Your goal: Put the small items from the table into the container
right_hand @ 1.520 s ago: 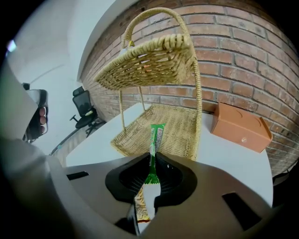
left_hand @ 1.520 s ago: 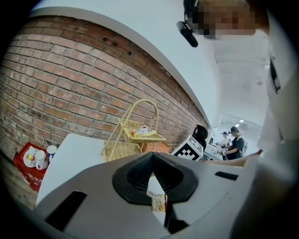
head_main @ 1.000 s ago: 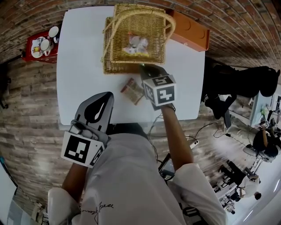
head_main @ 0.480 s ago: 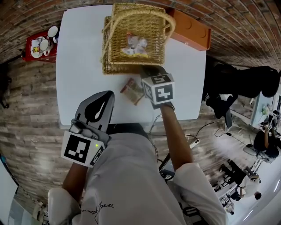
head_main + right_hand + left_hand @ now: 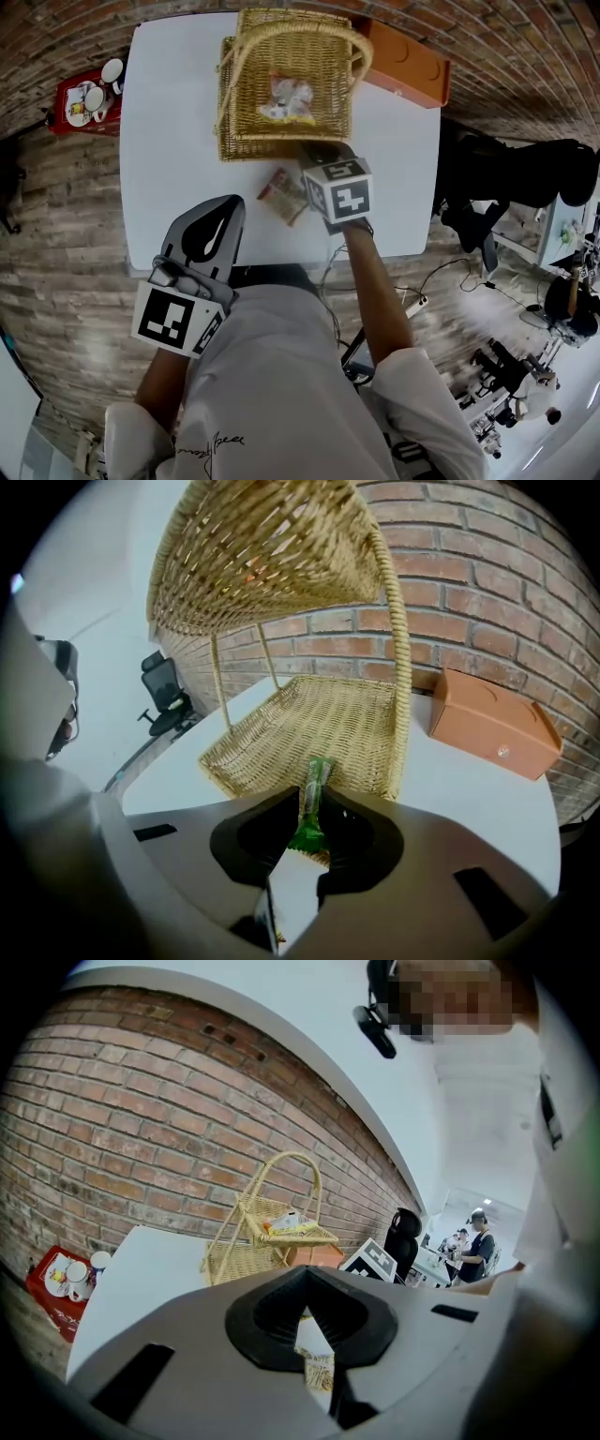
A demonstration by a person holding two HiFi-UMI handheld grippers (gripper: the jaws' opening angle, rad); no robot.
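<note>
Green wrapper is clamped by the right gripper, seemingly over the wicker basket; release is needed next, while the left gripper is clenched, empty.

On the wicker basket's upper tier the wrapped items are too small to name, and in front of it the green packet's lower end vanishes between the right gripper's fingers.

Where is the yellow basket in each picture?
Head view: the wicker basket sits top middle, on the far side of the table.
Left gripper view: middle, in front of the bricks.
Right gripper view: fills the top and middle.
Shared landmark: the orange box beside it.
</note>
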